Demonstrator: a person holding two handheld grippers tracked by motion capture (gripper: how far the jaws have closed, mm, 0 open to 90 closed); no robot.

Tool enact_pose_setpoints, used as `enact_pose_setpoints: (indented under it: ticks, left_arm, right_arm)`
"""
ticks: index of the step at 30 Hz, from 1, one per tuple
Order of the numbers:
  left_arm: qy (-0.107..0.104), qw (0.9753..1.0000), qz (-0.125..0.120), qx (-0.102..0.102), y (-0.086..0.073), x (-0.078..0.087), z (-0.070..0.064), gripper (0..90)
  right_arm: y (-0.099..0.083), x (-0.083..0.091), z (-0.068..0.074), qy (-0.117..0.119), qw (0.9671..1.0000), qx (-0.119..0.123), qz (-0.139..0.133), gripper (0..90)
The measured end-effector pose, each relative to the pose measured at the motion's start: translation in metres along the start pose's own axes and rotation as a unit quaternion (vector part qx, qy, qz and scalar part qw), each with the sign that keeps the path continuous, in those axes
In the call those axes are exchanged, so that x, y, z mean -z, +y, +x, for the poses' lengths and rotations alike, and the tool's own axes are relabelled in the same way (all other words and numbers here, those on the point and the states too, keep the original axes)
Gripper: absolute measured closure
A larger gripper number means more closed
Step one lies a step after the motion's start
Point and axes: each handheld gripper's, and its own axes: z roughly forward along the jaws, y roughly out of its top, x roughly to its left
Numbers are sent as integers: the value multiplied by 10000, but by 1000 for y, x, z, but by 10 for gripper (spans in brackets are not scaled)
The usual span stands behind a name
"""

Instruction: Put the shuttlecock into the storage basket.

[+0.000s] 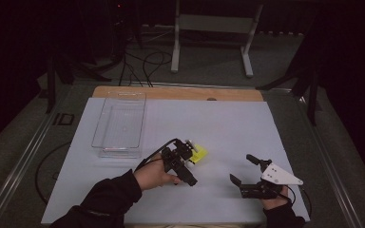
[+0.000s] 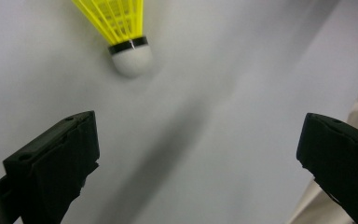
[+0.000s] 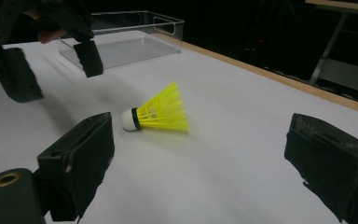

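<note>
1. High view: a yellow shuttlecock (image 1: 199, 154) is seen lying on the white table cover (image 1: 228, 128), just beside the left gripper (image 1: 186, 161), which is held over it by a hand in a dark sleeve.
2. In the left gripper view, the jaws are spread wide with nothing between them; the shuttlecock (image 2: 123, 32) lies ahead of them on its side, its white cork tip pointed toward the camera.
3. The right gripper (image 1: 244, 172) is held near the front right of the table, well apart from the shuttlecock.
4. In the right gripper view, these jaws are also parted wide and nothing is gripped; the shuttlecock (image 3: 161, 111) is framed between them farther off, untouched.
5. A clear plastic bin (image 1: 120, 124) is set on the left part of the cover, beyond the left gripper, near the far wooden edge (image 1: 180, 92).
</note>
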Motion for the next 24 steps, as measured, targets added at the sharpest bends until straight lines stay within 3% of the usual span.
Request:
enact_pose_setpoints:
  ticks: [2, 4, 8, 9, 12, 16, 18, 24]
  left_arm:
    - [0, 10000, 0, 0, 0, 0, 0, 0]
    - [18, 9996, -212, 188, 1, -4, 4, 0]
    - [102, 9987, -456, 223, 1, -6, 5, 0]
    - [34, 9980, -559, 300, 1, -5, 6, 0]
    - [213, 9952, -837, 456, 0, -6, 8, 0]
    - [230, 9942, -910, 533, 0, -11, 8, 0]
    - [418, 9927, -991, 552, 0, -13, 6, 0]
    - [606, 9896, -1170, 580, 0, -24, 1, 0]
  right_arm:
    - [0, 0, 0, 4, 10000, -3, 5, 83]
    - [0, 0, 0, -3, 10000, -6, -2, 83]
    - [0, 0, 0, 9, 10000, -15, 1, 84]
    - [0, 0, 0, 9, 10000, -12, 1, 83]
    - [0, 0, 0, 9, 10000, -18, 2, 83]
    - [0, 0, 0, 22, 10000, -23, 7, 83]
    - [0, 0, 0, 33, 10000, -21, 8, 84]
    - [0, 0, 0, 25, 10000, -2, -8, 84]
